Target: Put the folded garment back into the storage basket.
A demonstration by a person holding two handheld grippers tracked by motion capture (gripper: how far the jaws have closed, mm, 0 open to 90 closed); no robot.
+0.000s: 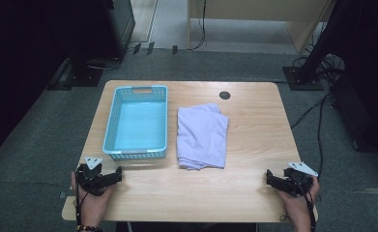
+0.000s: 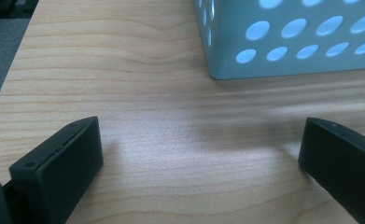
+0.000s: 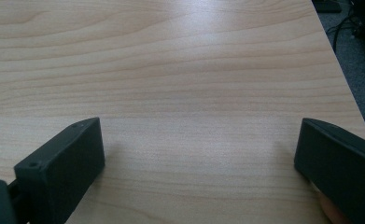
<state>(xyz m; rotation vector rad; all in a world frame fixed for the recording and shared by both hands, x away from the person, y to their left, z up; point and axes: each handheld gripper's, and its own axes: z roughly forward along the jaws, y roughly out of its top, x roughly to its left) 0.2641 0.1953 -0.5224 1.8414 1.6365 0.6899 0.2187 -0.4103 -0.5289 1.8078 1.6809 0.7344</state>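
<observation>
Now | left tongs (image 1: 115,175) at near-left counter (image 1: 254,140) corner, jaws wide apart, empty | right tongs (image 1: 271,178) near-right corner, likewise spread | perforated blue plastic basket (image 1: 111,125) far-left | folded lavender cloth (image 1: 202,135) mid-counter, just beside the basket

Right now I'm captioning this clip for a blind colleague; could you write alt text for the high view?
A folded lavender towel lies beside an empty light-blue plastic basket on a wooden table. At the near edge, a person's hands hold the left tongs and right tongs, both open and resting apart from both items.
</observation>
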